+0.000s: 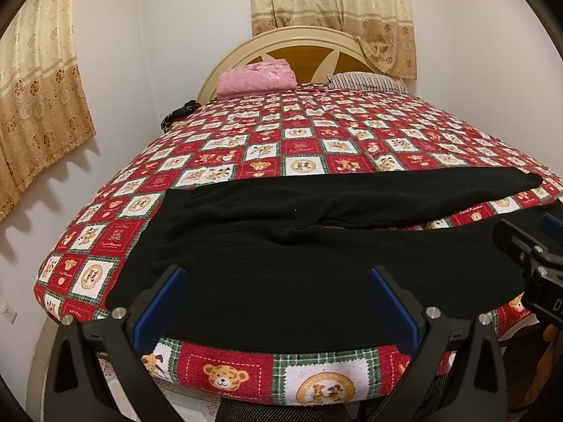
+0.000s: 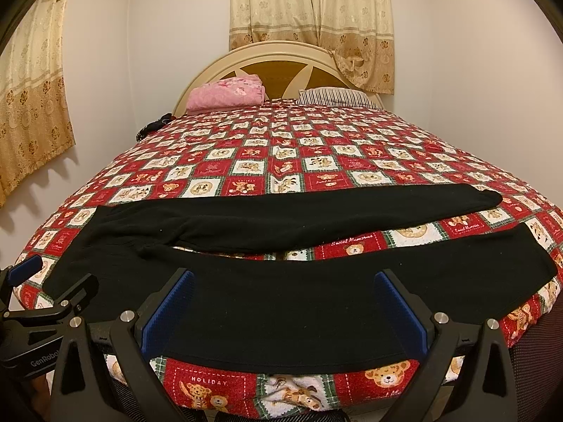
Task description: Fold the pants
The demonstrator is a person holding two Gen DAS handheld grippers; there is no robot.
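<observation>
Black pants (image 1: 281, 256) lie flat across the near end of the bed, waist to the left and the two legs spread apart to the right; they also show in the right wrist view (image 2: 281, 292). My left gripper (image 1: 276, 302) is open and empty, its blue pads (image 1: 162, 309) over the waist and seat part at the bed's near edge. My right gripper (image 2: 285, 306) is open and empty, over the nearer leg. Each gripper shows in the other's view, the right one (image 1: 535, 256) at the right, the left one (image 2: 52, 288) at the left.
The bed has a red and white teddy-bear quilt (image 1: 299, 147). A folded pink blanket (image 1: 257, 79) and a striped pillow (image 1: 366, 81) lie at the headboard. A dark item (image 1: 179, 114) sits at the far left edge. Curtains (image 1: 330, 10) hang behind and at left.
</observation>
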